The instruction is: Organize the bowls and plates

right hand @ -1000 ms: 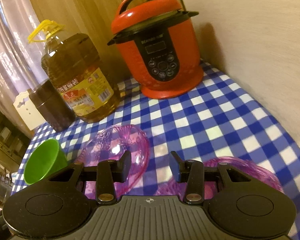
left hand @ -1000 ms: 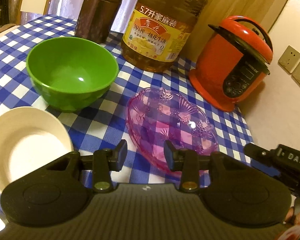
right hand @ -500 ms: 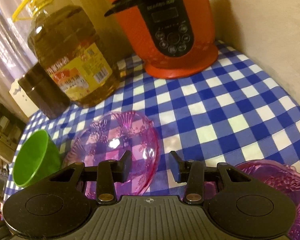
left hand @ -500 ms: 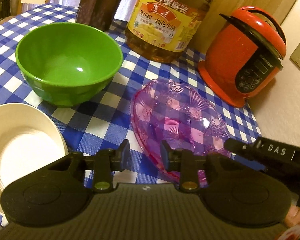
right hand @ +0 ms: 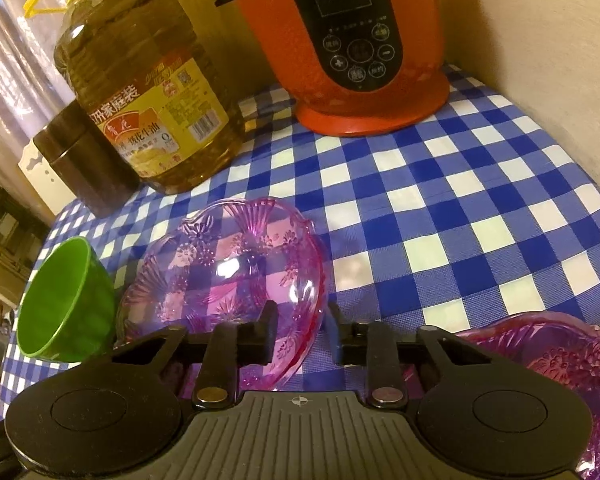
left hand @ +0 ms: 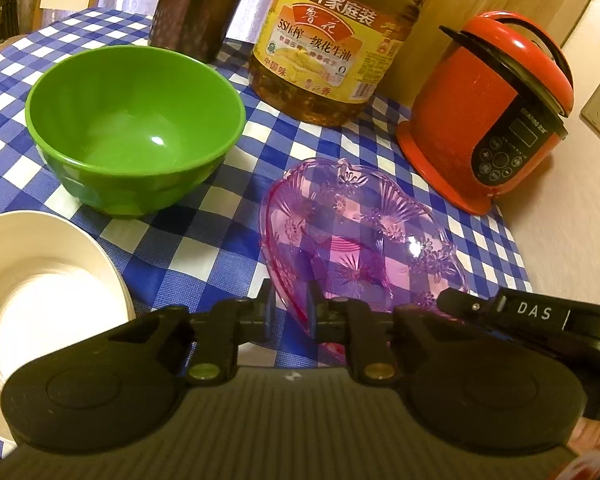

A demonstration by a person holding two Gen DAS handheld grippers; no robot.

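1. While the left wrist view looks down over the checked tablecloth [left hand: 204, 248], the left gripper [left hand: 291, 309] has just been closing, and its fingers now stand narrow with the near rim of the pink glass dish [left hand: 360, 236] between them; the pads look to be pressing on that rim, so I judge the dish gripped at its near edge, though it rests flat on the cloth.
2. Beyond it in the same view, the green bowl [left hand: 136, 128] sits upright and empty, apart from the dish, and the white plate [left hand: 40, 292] lies at the near left edge, close to the bowl but not touching it. An oil bottle [left hand: 332, 40], a dark canister [left hand: 196, 4] and a red cooker [left hand: 488, 120] stand along the back. The right tool's black body [left hand: 540, 316] pokes in from the right, beside the dish.
3. From the right wrist view, the right gripper [right hand: 302, 332] has also just been closing, and the dish's right-hand rim passes between its fingers; a gap shows on the right finger's side, so the pads do not seem to clamp yet.
4. At the lower right of that view a second pink dish [right hand: 560, 356] lies on the cloth, well apart from the first.
5. Judging by all this, nothing is stacked or grouped so far: both pink dishes, the bowl and the plate lie separately, and the sorting is only at its first pick-up.
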